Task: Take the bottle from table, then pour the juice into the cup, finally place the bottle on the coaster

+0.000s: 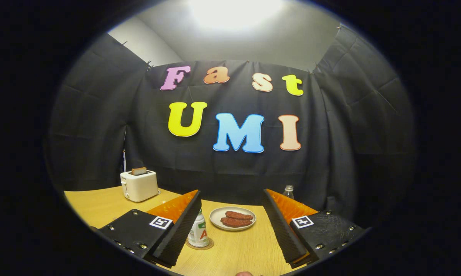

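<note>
Jaws spread wide, gripping nothing; the small white plastic juice bottle (198, 233) stands upright on its round brown coaster (201, 245), apparently delivered, lower centre-left.

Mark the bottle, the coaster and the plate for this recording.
bottle (198, 233): gripper view, on its labelled body.
coaster (208, 245): gripper view, on its rim beside the bottle's base.
plate (216, 217): gripper view, on its bare near-left rim.

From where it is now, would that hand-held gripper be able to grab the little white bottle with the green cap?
Probably yes. The hand-held gripper is open wide, and the small white bottle with a green cap stands on a round brown coaster beside its left finger. Nothing blocks it, though a small leftward shift seems needed to straddle it.
</note>
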### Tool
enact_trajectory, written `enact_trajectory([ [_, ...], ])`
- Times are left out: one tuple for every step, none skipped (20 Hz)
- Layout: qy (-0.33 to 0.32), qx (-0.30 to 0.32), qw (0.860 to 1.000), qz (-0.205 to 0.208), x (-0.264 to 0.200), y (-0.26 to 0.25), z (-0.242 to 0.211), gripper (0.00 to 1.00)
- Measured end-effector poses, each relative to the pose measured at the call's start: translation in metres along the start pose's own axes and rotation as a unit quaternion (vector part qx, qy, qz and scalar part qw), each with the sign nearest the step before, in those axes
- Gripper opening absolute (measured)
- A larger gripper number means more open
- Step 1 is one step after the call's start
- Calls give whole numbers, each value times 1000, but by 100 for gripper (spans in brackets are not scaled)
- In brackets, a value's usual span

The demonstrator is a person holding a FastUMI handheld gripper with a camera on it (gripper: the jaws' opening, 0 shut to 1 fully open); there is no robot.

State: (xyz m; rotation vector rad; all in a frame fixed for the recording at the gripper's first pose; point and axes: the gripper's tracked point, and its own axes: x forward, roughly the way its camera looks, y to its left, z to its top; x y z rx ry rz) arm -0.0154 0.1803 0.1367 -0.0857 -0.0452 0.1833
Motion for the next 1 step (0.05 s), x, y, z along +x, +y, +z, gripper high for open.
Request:
enact_trajectory([
  [5, 1, 1000, 6, -5, -1, -16, 98],
])
